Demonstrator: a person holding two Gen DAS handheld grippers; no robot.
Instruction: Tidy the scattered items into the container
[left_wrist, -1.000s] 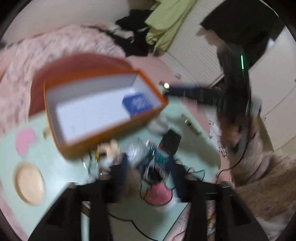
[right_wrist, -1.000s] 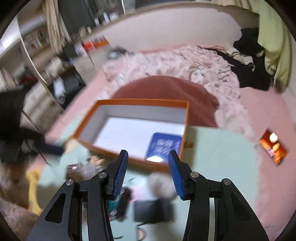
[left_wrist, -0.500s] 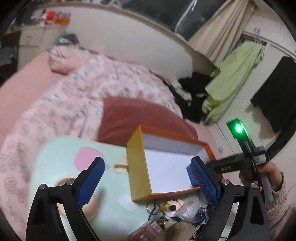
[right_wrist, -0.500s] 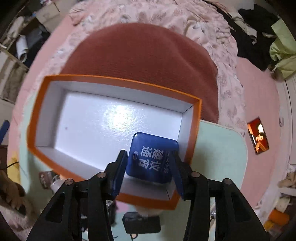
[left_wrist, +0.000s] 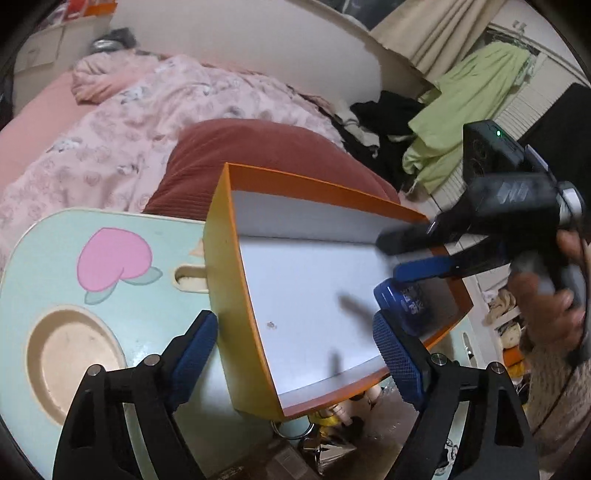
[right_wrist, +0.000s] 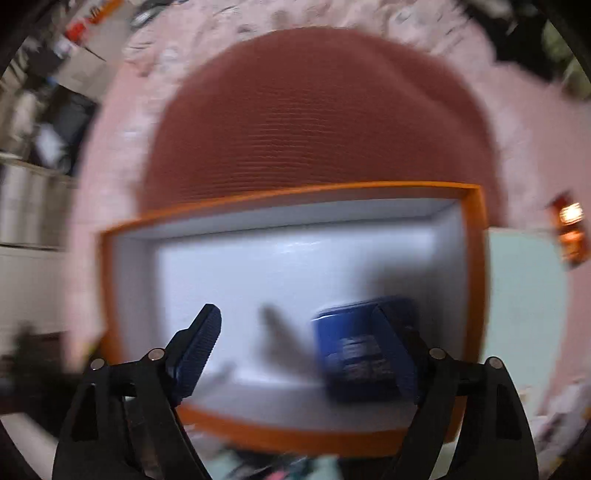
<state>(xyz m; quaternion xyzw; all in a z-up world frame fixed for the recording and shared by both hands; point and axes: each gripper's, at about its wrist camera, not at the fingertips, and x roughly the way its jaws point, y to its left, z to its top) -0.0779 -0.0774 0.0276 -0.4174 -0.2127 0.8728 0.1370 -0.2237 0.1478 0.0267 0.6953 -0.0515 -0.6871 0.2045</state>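
Observation:
An orange box (left_wrist: 225, 280) with a white inside stands on the mint tray table. A blue tin (left_wrist: 402, 302) lies on its floor at the right end. My left gripper (left_wrist: 295, 354) straddles the box's near left corner, one finger outside the left wall and one over the floor. Its jaws are closing and the pads do not press on anything. My right gripper (right_wrist: 297, 350) points down into the box, also visible as the right gripper (left_wrist: 410, 254) just above the tin. Its jaws are opening, and the blue tin (right_wrist: 354, 350) sits free beside the right finger.
The mint tray table (left_wrist: 110, 295) has a pink peach picture and a round recess (left_wrist: 70, 358) at the left. A key ring, a small figure and packets (left_wrist: 332, 417) lie in front of the box. Behind it are a dark red cushion (left_wrist: 266, 151) and a pink quilt. A hand (left_wrist: 546, 302) holds the right gripper.
My left gripper swung from the clutter to the box's left end and its jaws widened. My right gripper came down over the tin in the box and spread its jaws.

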